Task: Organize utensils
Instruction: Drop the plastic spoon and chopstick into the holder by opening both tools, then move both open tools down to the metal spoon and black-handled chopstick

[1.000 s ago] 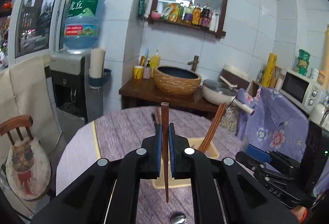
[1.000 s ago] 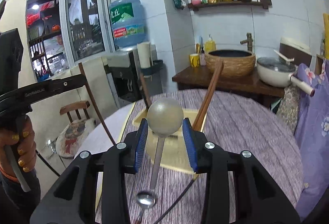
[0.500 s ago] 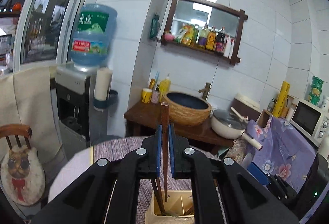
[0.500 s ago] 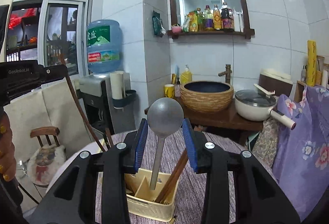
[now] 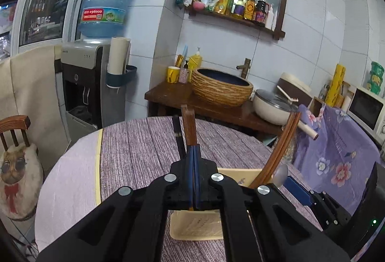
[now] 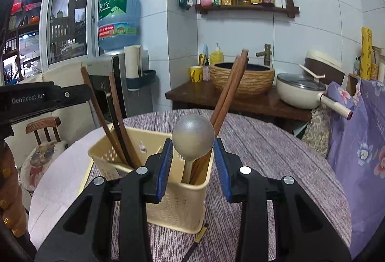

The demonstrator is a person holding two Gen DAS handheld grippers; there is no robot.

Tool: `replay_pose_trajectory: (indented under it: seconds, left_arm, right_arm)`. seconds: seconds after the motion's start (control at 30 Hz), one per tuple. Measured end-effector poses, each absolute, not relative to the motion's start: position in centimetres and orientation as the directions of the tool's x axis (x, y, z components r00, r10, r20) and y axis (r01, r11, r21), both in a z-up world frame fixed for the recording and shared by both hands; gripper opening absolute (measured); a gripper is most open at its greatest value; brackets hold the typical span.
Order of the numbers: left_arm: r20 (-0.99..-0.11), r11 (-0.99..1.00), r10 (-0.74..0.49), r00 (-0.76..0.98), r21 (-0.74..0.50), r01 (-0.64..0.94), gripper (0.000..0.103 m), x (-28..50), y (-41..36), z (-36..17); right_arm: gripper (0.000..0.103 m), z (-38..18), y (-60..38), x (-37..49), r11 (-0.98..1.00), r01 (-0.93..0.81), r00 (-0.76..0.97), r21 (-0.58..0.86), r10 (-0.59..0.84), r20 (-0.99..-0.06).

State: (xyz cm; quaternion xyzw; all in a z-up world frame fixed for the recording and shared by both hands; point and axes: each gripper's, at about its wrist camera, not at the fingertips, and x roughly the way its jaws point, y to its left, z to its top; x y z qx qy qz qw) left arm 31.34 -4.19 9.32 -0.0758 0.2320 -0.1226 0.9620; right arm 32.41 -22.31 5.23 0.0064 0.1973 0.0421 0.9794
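I'm lowering a spoon (image 6: 192, 141) into the caddy's (image 6: 178, 199) right cell beside two chopsticks (image 6: 228, 91), right gripper (image 6: 192, 165) pinching its bowl; left gripper (image 5: 193, 180) pressed on a chopstick (image 5: 189, 127), 12 o'clock, over the left cell; both unreleased

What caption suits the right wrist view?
Right tongs lower a metal spoon into a yellow utensil basket beside chopsticks.

- Utensil basket (image 6: 179, 199): pale yellow plastic, perforated with fine dots.
- Chopsticks (image 6: 229, 91): reddish-brown wood.
- Spoon (image 6: 193, 137): dull silver-grey.
- Tablecloth (image 6: 276, 153): purple-grey, streaked like wood grain.
- Gripper pads (image 6: 166, 165): blue on black bodies.
- Cloth at right (image 6: 356, 141): lilac with pink and white flowers.
- Wall tiles (image 6: 312, 28): white.
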Motion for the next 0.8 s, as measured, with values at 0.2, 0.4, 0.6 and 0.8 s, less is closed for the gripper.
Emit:
replay_pose_trajectory:
  seconds: [0.2, 0.4, 0.6, 0.8]
  left_arm:
    - [-0.449, 0.956, -0.279, 0.849, -0.211, 0.202, 0.002, 31.6, -4.1, 8.3]
    - [-0.428, 0.957, -0.278, 0.860, -0.197, 0.211, 0.022, 30.2, -3.8, 8.5]
    - [-0.398, 0.954, -0.271, 0.877, -0.232, 0.189, 0.059, 26.9, -2.0, 7.8]
    - [-0.463, 0.959, -0.232, 0.856, -0.255, 0.122, 0.074, 24.4, -0.1, 4.7]
  right_arm:
    - [0.034, 4.3, -22.2, 32.1, 0.997, -0.078, 0.920, 0.013, 0.077, -0.384]
    - [0.048, 4.4, -22.5, 30.8, 0.997, -0.076, 0.926, 0.033, 0.083, -0.369]
    - [0.061, 5.0, -23.2, 27.4, 0.997, -0.068, 0.939, 0.043, 0.079, -0.335]
    - [0.072, 4.3, -24.3, 24.0, 0.998, -0.038, 0.925, 0.046, 0.053, -0.375]
